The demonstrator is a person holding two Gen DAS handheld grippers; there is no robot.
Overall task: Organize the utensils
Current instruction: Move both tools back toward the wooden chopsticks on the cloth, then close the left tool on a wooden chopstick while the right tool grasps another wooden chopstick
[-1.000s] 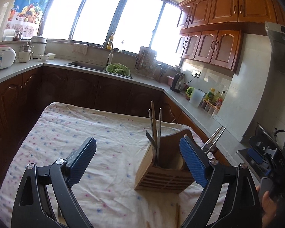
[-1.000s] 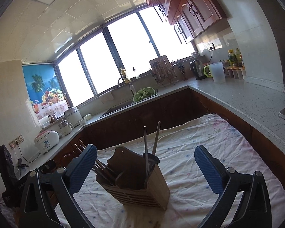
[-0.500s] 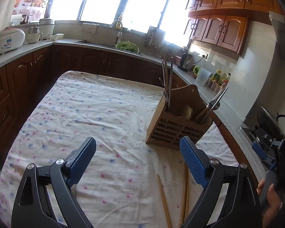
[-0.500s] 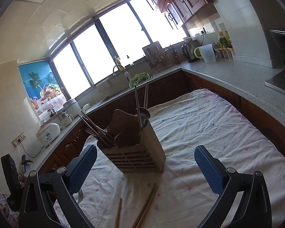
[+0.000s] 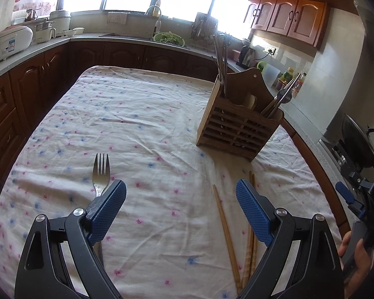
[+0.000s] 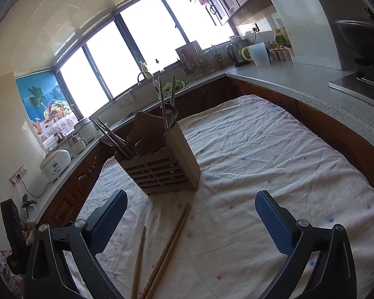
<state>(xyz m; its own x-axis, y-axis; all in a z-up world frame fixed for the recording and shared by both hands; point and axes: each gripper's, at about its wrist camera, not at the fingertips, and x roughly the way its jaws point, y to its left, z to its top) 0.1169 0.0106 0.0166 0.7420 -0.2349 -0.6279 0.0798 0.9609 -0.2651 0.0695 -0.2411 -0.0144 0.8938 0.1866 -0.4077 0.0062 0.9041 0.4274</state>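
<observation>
Wooden caddy (image 5: 239,127) holds chopsticks (image 6: 114,138), perhaps spoons.

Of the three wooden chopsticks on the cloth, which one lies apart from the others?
The single chopstick, lying left of the touching pair in both views and angled away from them.

Both wrist views look down over table, near (shared: utensil holder (image 5: 239,127))

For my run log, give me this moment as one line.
left gripper: open, empty | right gripper: open, empty | fork, chopsticks: loose on cloth | wooden holder: upright, partly filled
</observation>
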